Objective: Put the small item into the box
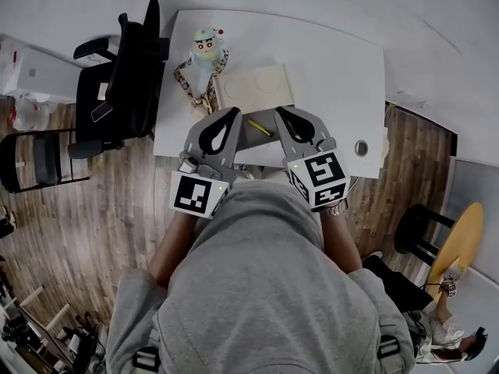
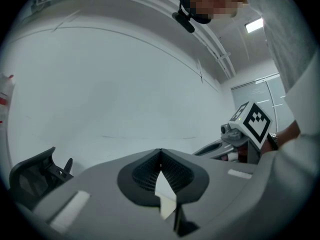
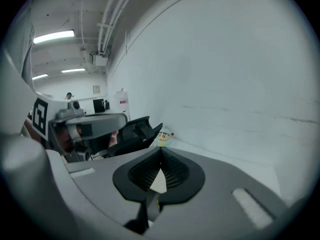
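Left gripper [image 1: 232,113] and right gripper [image 1: 279,112]: jaws together, holding nothing. The yellow small item [image 1: 260,127] lies diagonally just beside the box [image 1: 253,88], on its near side, between both grippers. The right gripper appears nearer.

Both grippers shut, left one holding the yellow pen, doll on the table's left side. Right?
No. The left gripper is shut but empty; the left gripper view shows nothing between its fingers. The yellow pen lies on the table between the two grippers, per the head view. The right gripper is shut too, and the doll is on the table's left side.
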